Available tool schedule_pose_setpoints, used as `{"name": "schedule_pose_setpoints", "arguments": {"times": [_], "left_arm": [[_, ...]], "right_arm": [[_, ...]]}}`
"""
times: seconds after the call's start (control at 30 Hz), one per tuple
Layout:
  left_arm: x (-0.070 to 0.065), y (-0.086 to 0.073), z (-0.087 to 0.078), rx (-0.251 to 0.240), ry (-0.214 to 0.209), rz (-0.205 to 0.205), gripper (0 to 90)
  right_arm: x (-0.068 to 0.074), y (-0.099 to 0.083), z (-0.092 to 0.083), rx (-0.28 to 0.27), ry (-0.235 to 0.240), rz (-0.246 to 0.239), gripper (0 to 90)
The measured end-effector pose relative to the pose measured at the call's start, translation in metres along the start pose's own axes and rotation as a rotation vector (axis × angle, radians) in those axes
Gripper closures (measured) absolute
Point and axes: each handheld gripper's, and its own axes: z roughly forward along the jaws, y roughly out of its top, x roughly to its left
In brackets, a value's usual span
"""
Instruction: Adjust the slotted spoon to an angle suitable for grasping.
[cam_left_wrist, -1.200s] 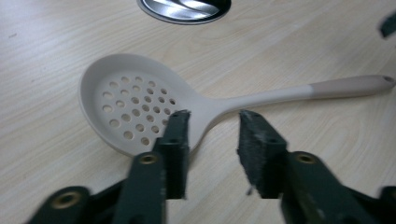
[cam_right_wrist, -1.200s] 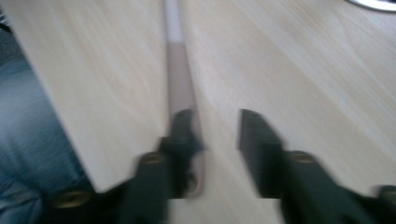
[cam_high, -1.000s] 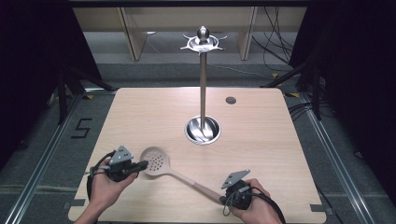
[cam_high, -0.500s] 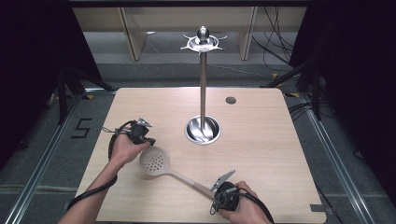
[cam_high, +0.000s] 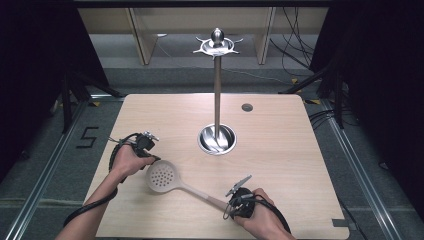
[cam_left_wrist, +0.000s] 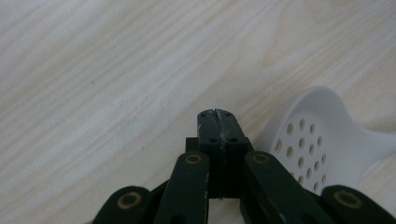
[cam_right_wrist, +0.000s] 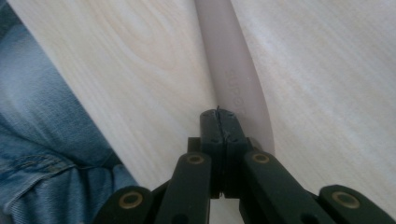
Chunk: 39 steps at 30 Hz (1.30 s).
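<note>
1. Left gripper (cam_high: 145, 143): a small black body with silvery metal parts on top, held in a bare hand, and a thick black cable looping back along the forearm.
2. Right gripper (cam_high: 239, 197): a black body with a grey three-cornered plate on top and a black cable.
3. Close up, each gripper has two matt black jaws on black link arms with brass-coloured pivot pins.
4. Blue denim clothing (cam_right_wrist: 42, 154).

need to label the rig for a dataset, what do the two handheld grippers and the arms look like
Both are black. The left gripper and right gripper each have two flat black jaws on black link arms with brass-coloured pivot rings. In the high view a black cable trails from the left one, and a grey plate sits on the right one. The forearms are bare.
</note>
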Motion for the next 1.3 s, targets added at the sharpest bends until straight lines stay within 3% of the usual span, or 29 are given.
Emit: {"name": "schedule_pose_setpoints", "arguments": {"times": [0.07,0.1,0.17,0.2,0.23,0.27,0.3,0.37,0.4,0.43,0.47,0.53,0.67,0.7,0.87,0.9,0.93,1.0,1.07,1.1,1.23,1.27,1.3], "left_arm": [[-0.003,-0.004,-0.002,0.006,0.0,-0.002,89.2],[-0.003,-0.006,-0.002,0.016,-0.014,0.008,89.1],[-0.008,-0.013,-0.001,0.031,-0.048,0.0,89.1],[-0.01,-0.016,-0.001,0.04,-0.065,0.0,89.1],[-0.011,-0.019,0.0,0.044,-0.086,0.003,89.1],[-0.014,-0.023,0.001,0.044,-0.08,0.0,89.1],[-0.016,-0.026,0.0,0.052,-0.082,-0.002,89.1],[-0.02,-0.029,0.0,0.051,-0.077,-0.002,89.1],[-0.027,-0.033,-0.001,0.071,-0.103,0.009,89.1],[-0.03,-0.035,-0.002,0.086,-0.099,0.018,89.1],[-0.035,-0.037,-0.001,0.082,-0.103,0.014,89.1],[-0.042,-0.04,0.0,0.085,-0.107,0.031,89.1],[-0.054,-0.044,0.003,0.082,-0.133,0.04,89.1],[-0.058,-0.045,0.003,0.08,-0.135,0.048,89.1],[-0.08,-0.044,0.006,0.102,-0.201,0.094,89.1],[-0.086,-0.044,0.007,0.097,-0.204,0.101,89.1],[-0.092,-0.044,0.008,0.099,-0.217,0.112,89.1],[-0.104,-0.042,0.01,0.102,-0.236,0.144,89.1],[-0.116,-0.04,0.012,0.111,-0.258,0.184,89.0],[-0.121,-0.039,0.012,0.125,-0.269,0.218,89.0],[-0.134,-0.039,0.012,0.109,-0.302,0.247,86.6],[-0.134,-0.039,0.012,0.109,-0.302,0.247,85.6],[-0.136,-0.04,0.011,0.104,-0.316,0.26,84.2]], "right_arm": [[-0.002,0.001,0.0,0.024,-0.045,0.027,90.0],[-0.005,0.003,0.0,-0.004,-0.027,0.0,90.0],[-0.01,0.006,-0.001,-0.009,-0.037,0.022,90.0],[-0.015,0.008,-0.001,-0.017,-0.048,0.009,90.0],[-0.017,0.009,-0.002,-0.02,-0.055,0.036,90.0],[-0.018,0.012,-0.002,-0.03,-0.041,0.063,90.0],[-0.024,0.014,-0.002,-0.029,-0.07,0.054,90.0],[-0.028,0.016,-0.003,-0.029,-0.079,0.053,90.0],[-0.035,0.02,-0.002,-0.035,-0.095,0.083,90.0],[-0.039,0.022,-0.002,-0.042,-0.098,0.092,90.0],[-0.044,0.024,-0.002,-0.026,-0.134,0.112,90.0],[-0.05,0.029,-0.003,-0.055,-0.103,0.15,90.0],[-0.065,0.038,-0.002,-0.072,-0.147,0.195,90.0],[-0.07,0.04,-0.001,-0.088,-0.149,0.168,90.0],[-0.084,0.049,0.0,-0.107,-0.181,0.22,90.0],[-0.085,0.05,0.0,-0.107,-0.176,0.248,90.0],[-0.089,0.05,0.0,-0.12,-0.176,0.243,87.9],[-0.093,0.052,0.0,-0.122,-0.172,0.295,81.4],[-0.096,0.053,-0.002,-0.131,-0.151,0.377,73.6],[-0.099,0.053,-0.004,-0.121,-0.163,0.42,69.0],[-0.112,0.053,-0.01,-0.169,-0.159,0.541,51.5],[-0.112,0.053,-0.01,-0.169,-0.159,0.541,51.5],[-0.115,0.054,-0.011,-0.175,-0.153,0.607,45.5]]}}
